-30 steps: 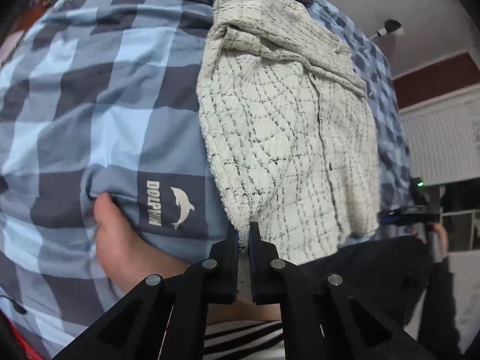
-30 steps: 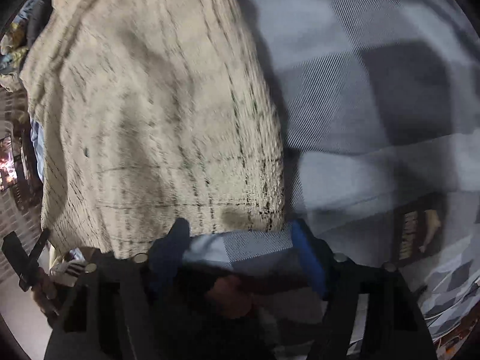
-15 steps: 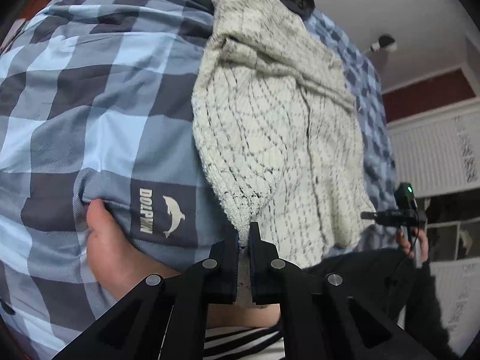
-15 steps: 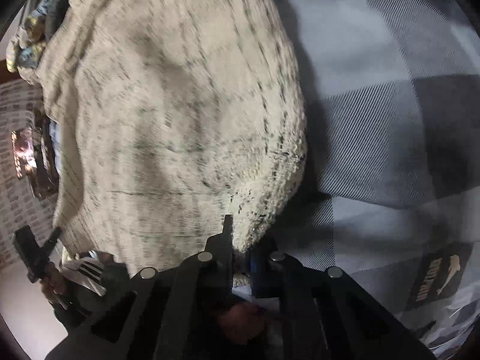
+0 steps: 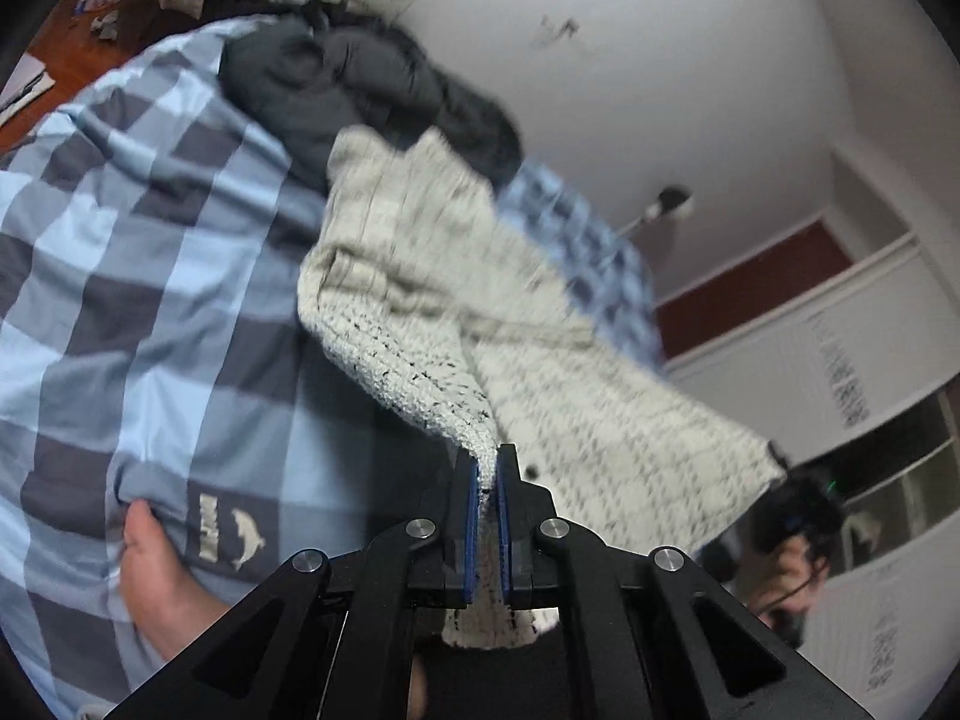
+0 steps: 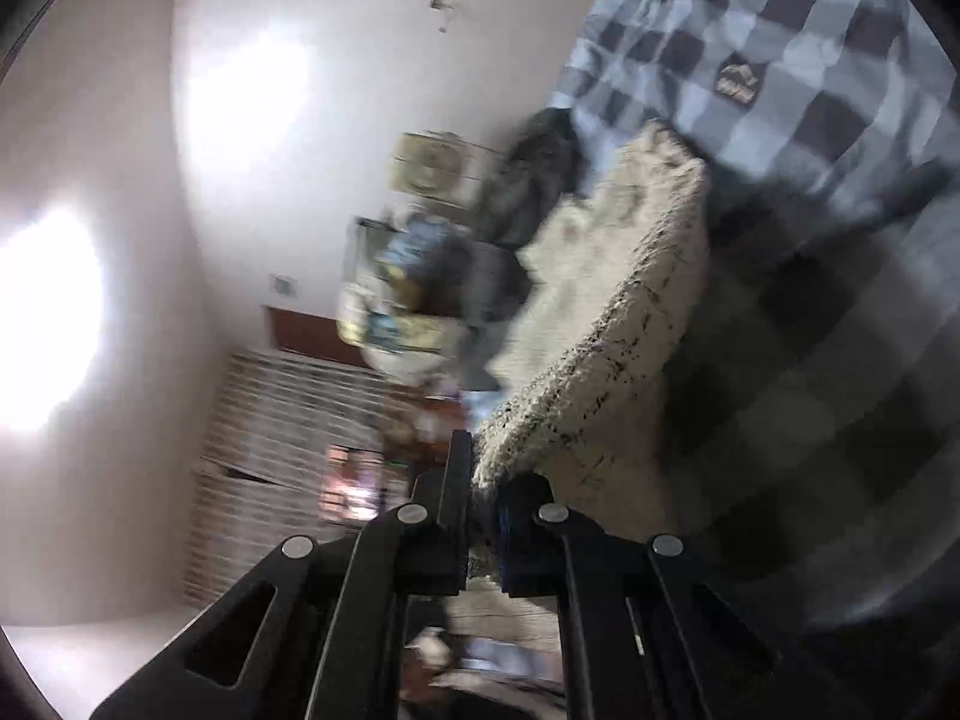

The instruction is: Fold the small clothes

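My left gripper [image 5: 487,468] sits low-centre in the left wrist view, tilted up toward the ceiling, jaws pressed together on a corner of the cream knit sweater [image 5: 456,324]. A bit of knit pokes out below the blue pads [image 5: 470,534]. Sweater is lifted at that corner and slopes away up-left to where it lies on the bed, w/ another stretch running out to the right, towards my right gripper [image 5: 798,516], seen blurred in my hand. Sweater's left edge is free, hanging just over the blue checked cover [image 5: 150,276]. A bare foot [image 5: 156,576] is under the cover edge at lower left, near the dolphin label [image 5: 231,534], well apart from the gripper. Dark jacket [image 5: 360,84] lies at the far end, touching the sweater's top edge.

Right wrist view is blurred. Right gripper [image 6: 480,480] also points upward, jaws pinching another edge of the sweater [image 6: 612,312]; fabric stretches up and right from the tips. Left of it open air, white wall and bright lamp glare. Right side is the checked cover [image 6: 780,60], in shadow below the raised knit. Cluttered stuff beyond the tips, too blurred to tell.
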